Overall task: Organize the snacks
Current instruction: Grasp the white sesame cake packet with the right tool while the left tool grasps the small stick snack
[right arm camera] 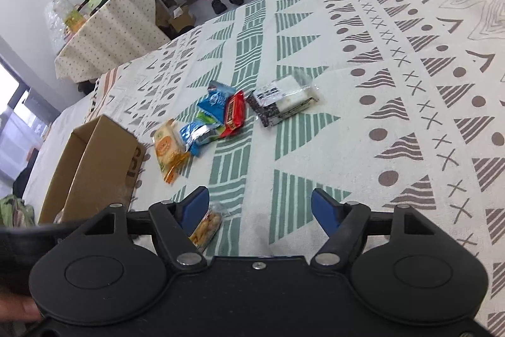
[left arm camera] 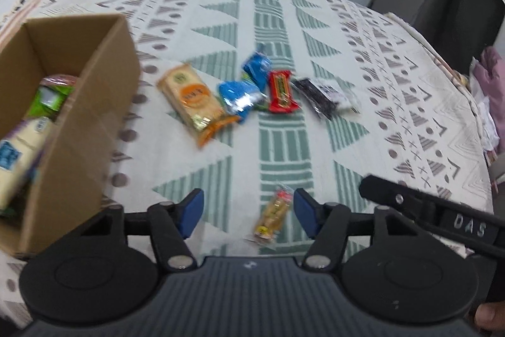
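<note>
A brown cardboard box (left arm camera: 79, 128) stands at the left of the table and holds several snack packs. On the patterned cloth lie an orange cracker pack (left arm camera: 192, 100), two blue packets (left arm camera: 243, 93), a red bar (left arm camera: 281, 90) and a black-and-white pack (left arm camera: 328, 97). A small clear pack of yellow snacks (left arm camera: 271, 217) lies between the open fingers of my left gripper (left arm camera: 247, 213), nearer the right finger. My right gripper (right arm camera: 260, 207) is open and empty; the same small pack (right arm camera: 206, 229) lies by its left finger. The box (right arm camera: 94, 166) and the pile (right arm camera: 221, 119) also show there.
The patterned tablecloth (left arm camera: 284, 5) covers the whole table. My right gripper's body (left arm camera: 442, 217) crosses the lower right of the left wrist view. A second covered table with bottles (right arm camera: 104, 21) stands far behind. The table edge drops off at the right (left arm camera: 473, 122).
</note>
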Tool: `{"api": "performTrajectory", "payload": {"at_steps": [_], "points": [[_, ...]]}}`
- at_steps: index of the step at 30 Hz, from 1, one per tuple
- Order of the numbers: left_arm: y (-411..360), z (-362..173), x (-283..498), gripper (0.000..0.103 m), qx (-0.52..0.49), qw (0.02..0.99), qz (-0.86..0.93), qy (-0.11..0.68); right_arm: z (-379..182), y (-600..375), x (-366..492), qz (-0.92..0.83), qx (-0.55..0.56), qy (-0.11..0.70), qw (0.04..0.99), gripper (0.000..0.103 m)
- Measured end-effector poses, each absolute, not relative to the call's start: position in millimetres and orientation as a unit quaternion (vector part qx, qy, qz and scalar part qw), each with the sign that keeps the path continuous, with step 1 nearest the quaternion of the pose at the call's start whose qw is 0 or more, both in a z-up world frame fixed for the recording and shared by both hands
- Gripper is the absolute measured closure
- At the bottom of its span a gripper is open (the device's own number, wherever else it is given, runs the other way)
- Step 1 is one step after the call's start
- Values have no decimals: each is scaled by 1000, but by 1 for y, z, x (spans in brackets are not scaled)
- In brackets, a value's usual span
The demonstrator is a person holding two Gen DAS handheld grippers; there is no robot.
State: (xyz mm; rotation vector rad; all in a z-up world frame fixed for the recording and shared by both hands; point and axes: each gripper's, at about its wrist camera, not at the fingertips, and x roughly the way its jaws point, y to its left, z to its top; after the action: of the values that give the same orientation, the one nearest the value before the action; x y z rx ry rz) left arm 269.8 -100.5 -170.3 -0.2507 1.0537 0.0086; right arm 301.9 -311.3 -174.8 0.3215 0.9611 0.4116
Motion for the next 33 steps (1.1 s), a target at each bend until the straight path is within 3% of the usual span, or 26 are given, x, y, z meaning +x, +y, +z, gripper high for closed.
{"api": "performTrajectory", "payload": {"at_steps": [6, 11, 16, 33], "points": [[-118, -189, 282, 53, -115, 846, -18, 521, -181, -315, 310, 192, 162, 449, 858, 31], [-120, -205, 295, 86, -121, 831, -14, 543, -184, -316, 320, 190, 162, 435, 865, 30], [-117, -200, 303, 87, -121, 839, 5, 530, -188, -318, 331, 182, 174, 423, 870, 17], [-101, -181, 343, 87, -108, 862, 25, 494, -204, -304, 372, 154, 137, 372, 905, 3]]}}
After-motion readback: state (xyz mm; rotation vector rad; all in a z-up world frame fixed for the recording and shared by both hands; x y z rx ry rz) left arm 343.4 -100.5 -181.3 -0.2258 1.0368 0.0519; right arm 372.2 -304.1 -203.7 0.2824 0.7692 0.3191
